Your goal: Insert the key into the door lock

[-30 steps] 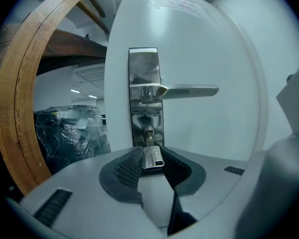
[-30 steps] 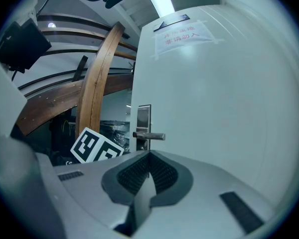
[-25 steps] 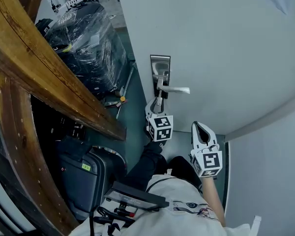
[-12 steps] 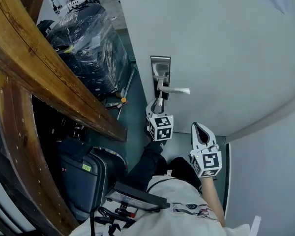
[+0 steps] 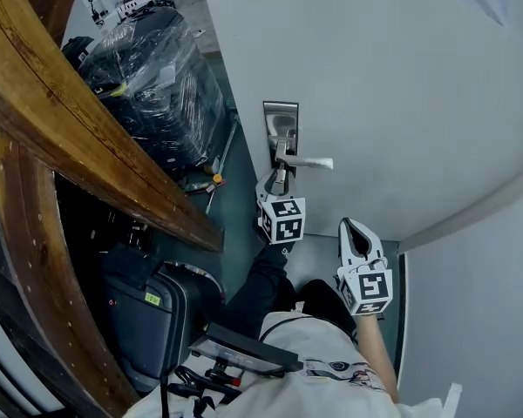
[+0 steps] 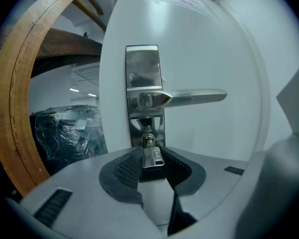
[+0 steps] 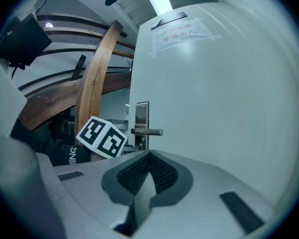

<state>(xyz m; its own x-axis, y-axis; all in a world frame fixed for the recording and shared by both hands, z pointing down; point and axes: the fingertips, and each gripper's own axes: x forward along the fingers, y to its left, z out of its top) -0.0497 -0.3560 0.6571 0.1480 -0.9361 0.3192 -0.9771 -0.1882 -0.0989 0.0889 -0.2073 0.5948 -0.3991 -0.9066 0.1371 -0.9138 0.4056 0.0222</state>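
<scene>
Key meets lock on a pale door: the left gripper is clenched on the flat silver head of the key, its ribbed pads pressing from either side. The blade end runs out toward 12 o'clock and touches the round door lock at the foot of the steel lock plate. By the look of it, the approach and the lining-up are done and the insertion is at its start or partway through. How deep the blade sits in the keyway cannot be told, since the key's head hides it. What appears left is to push the key home along its own line. The lever handle stands level just above the lock, at 12 o'clock of the key, with its free end pointing to 3 o'clock, clear of the jaws. In the head view the left gripper reaches up beneath that handle, while the right gripper hangs well apart at about 4 o'clock of it, near the door but with no part in the work. Its own view shows its jaws closed together with nothing between them. A plastic-wrapped load and a curved wooden beam lie off at 9 to 10 o'clock of the lock.
</scene>
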